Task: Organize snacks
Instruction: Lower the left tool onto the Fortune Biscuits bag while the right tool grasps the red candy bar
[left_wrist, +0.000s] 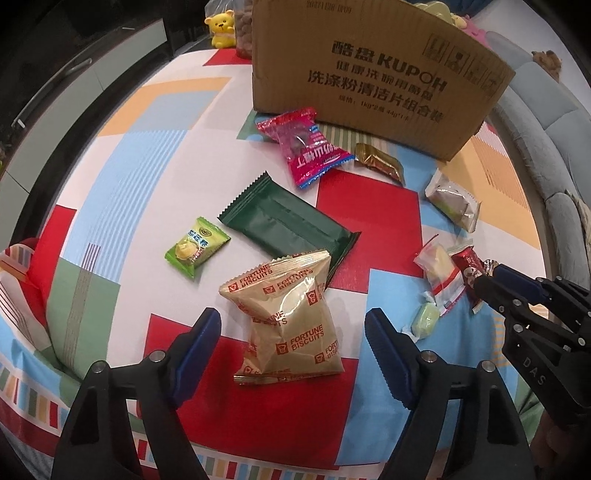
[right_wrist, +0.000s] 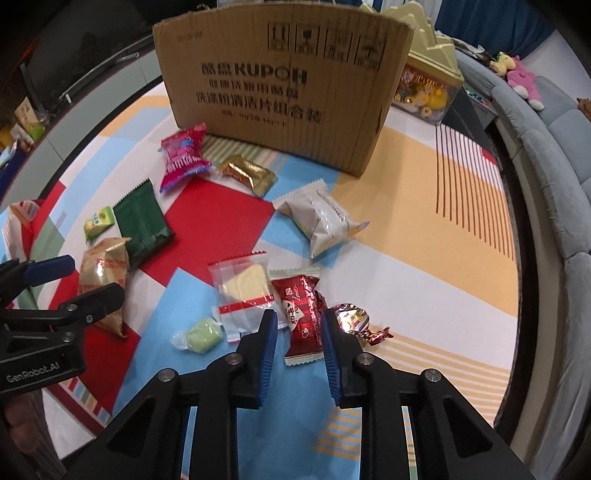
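Red candy wrapper (right_wrist: 301, 325), tabletop (right_wrist: 424, 258) near edge: right tongs (right_wrist: 299, 328) clamped on it. Gold biscuit packet (left_wrist: 290, 321): left tongs (left_wrist: 291, 343) wide, straddling. Step: pickup. Next: lift into cardboard box (right_wrist: 284, 88).

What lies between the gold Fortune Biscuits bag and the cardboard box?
In the left wrist view, the dark green packet lies just beyond the Fortune Biscuits bag; further on, the pink packet lies at the cardboard box.
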